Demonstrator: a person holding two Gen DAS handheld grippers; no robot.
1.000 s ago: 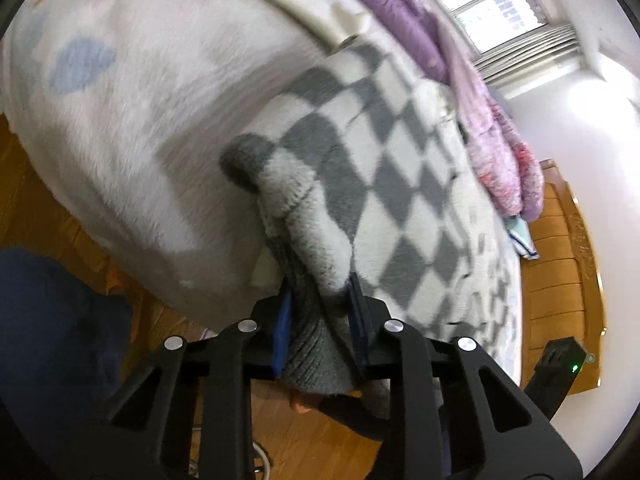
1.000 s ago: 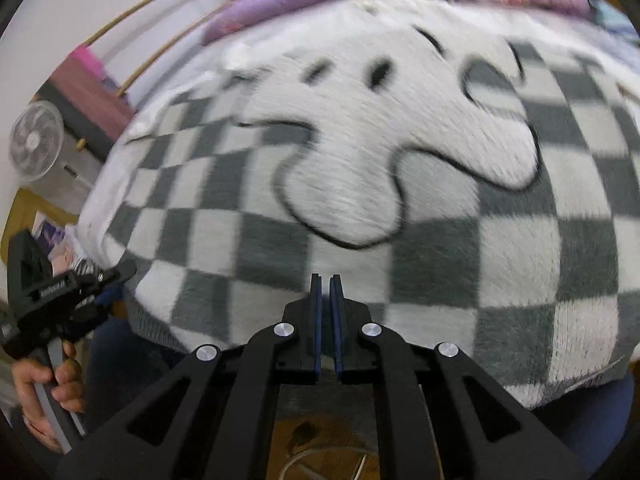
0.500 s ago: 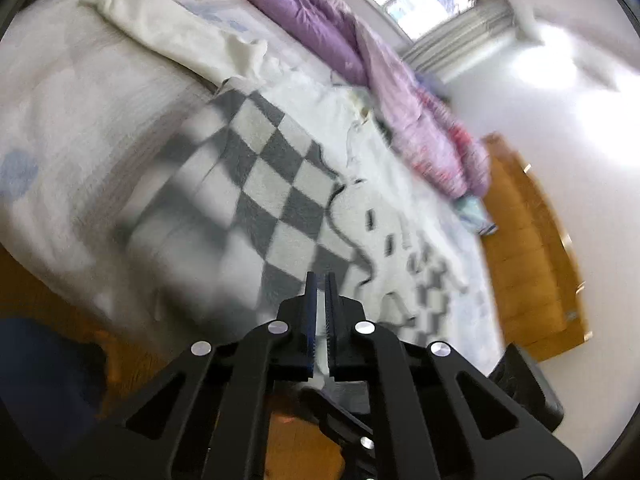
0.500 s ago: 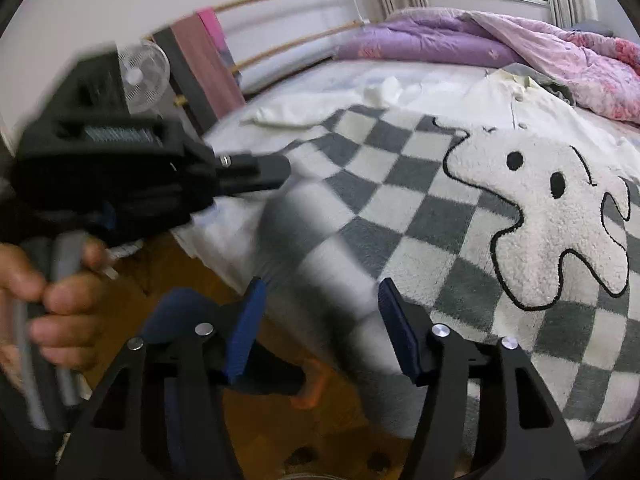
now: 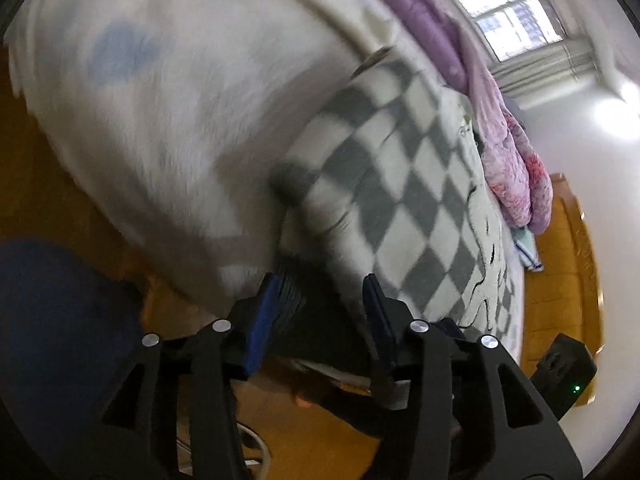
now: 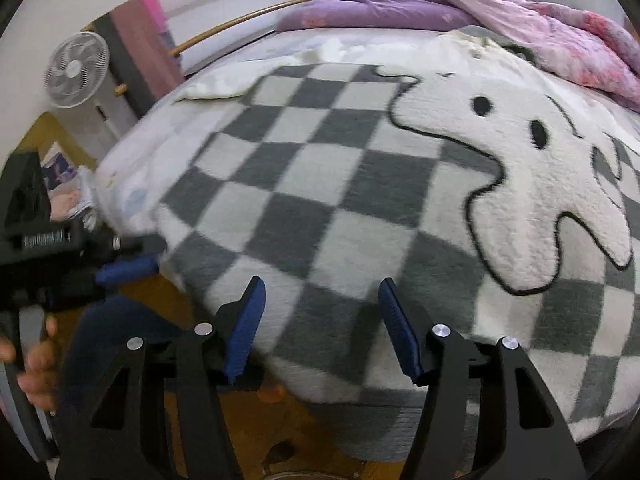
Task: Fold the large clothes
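Fleecy grey-and-white checks fill both views: the sweater (image 6: 320, 184) lies spread flat on the bed (image 5: 168, 92), its ribbed hem hanging just over the bed's near edge.

Nearest the hem, the right gripper (image 6: 320, 320) hovers with its blue pads (image 6: 244, 328) spread wide and nothing between them, the hem's grey band just beyond and below its tips. It looks lined up to take the bottom edge, the natural place to start a fold.

At the sweater's left corner, where the fabric bunches and drops off the bed, the left gripper (image 5: 320, 308) is likewise released, its fingers parted on either side of the dark ribbed cuff or hem without closing on it. The blur here hides whether a pad touches the knit. The right wrist view shows this same left gripper (image 6: 124, 270) just beside that corner.

Farther up the sweater, the white ghost patch (image 6: 532, 184) faces up, so the front is showing. Beyond it, a purple-pink quilt (image 6: 500, 28) is heaped along the bed's far side, well clear of the garment. A standing fan (image 6: 78, 70) stands past the bed's corner.
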